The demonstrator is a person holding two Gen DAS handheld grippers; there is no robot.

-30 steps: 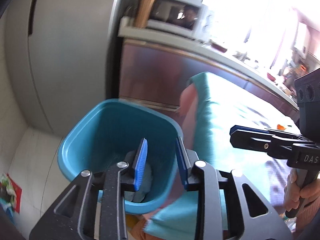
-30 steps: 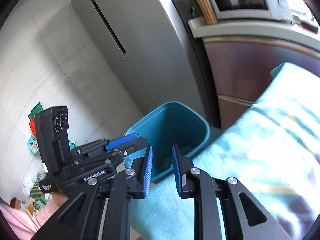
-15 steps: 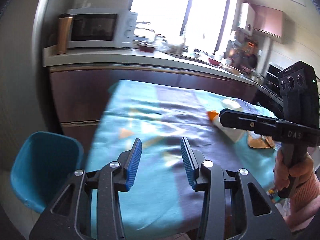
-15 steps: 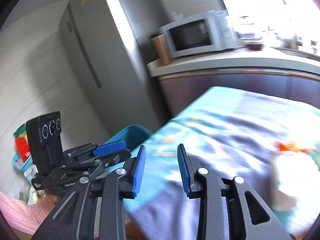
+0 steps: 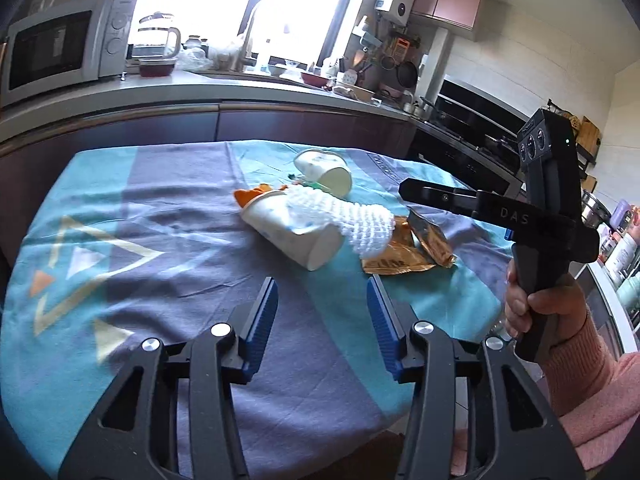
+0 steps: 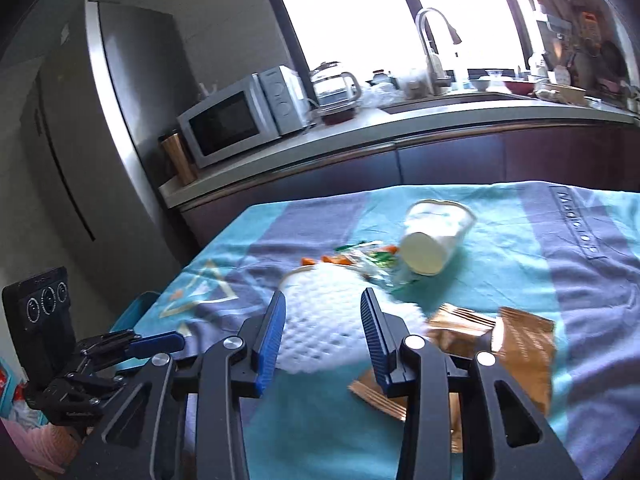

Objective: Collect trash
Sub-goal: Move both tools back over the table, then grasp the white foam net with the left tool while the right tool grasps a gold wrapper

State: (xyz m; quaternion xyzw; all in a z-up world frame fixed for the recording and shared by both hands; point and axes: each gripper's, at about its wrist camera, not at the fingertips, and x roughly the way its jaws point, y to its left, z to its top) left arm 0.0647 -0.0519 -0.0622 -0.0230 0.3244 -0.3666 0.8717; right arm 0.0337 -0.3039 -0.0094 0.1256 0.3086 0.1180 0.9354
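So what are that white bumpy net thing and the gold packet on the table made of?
The white net looks like soft foam mesh, matte, with a puffy diamond lattice, probably fruit padding. The gold packet seems to be crinkled metallic foil or plastic film: it glints and holds sharp creases.

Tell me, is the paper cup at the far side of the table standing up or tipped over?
Tipped over. The far paper cup lies on its side on the tablecloth, its round base facing the right wrist camera.

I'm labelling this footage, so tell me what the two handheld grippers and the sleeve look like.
Both grippers are black angular frames with silver bolts and ribbed blue pads on the fingers: the left gripper, the right gripper. The right one, seen from the left wrist, has white DAS lettering, a pistol handle and a black box with three round lenses. The sleeve is pink ribbed knit.
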